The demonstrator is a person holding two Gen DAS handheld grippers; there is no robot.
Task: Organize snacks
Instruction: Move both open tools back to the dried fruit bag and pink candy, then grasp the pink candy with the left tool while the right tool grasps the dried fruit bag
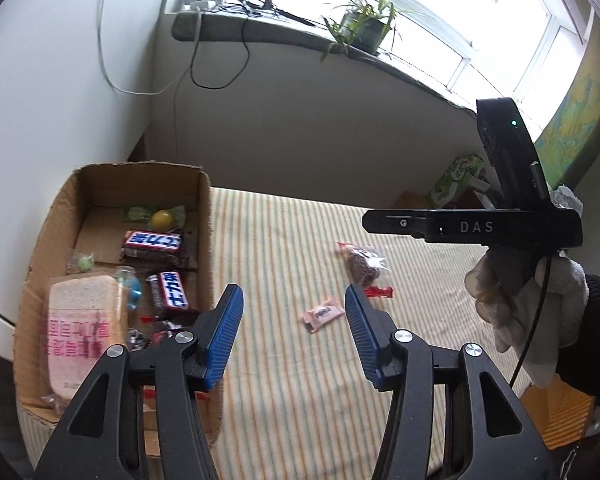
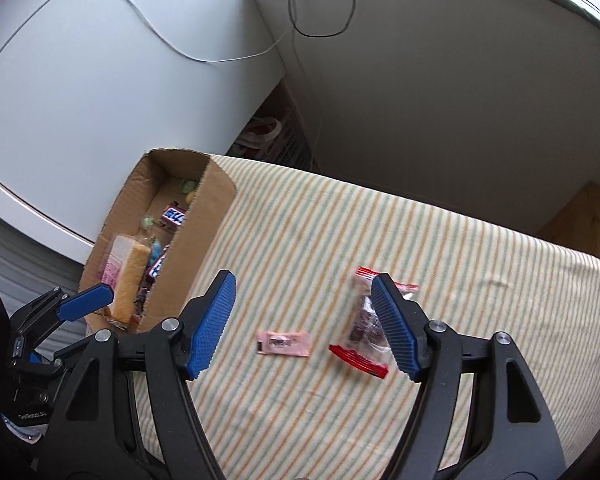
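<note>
**Two snacks left outside the box, both grippers empty**

Your cardboard box [image 2: 188, 236] sits at the left edge of the striped cloth [image 2: 420, 248] and already holds chocolate bars [image 1: 153, 245], a bread pack [image 1: 85, 320] and small sweets. Right of the box, well apart from it, lie a pink sachet [image 2: 283, 343] and, just beyond it, a clear red-ended packet [image 2: 366, 328]. Your right gripper [image 2: 304, 326] hangs above them with jaws spread wide and nothing between the pads; your left gripper [image 1: 295, 334] is also parted and empty, near the box's right wall.

Watch the flat sachet: the pads may slide over it or pinch the cloth instead. The crinkly packet could slip from a grip on its thin edge. A low carry could catch the box's wall.

The packet's right side is hidden behind one blue pad, its contents are blurred, and the box's near corner is cut off by your left gripper
</note>
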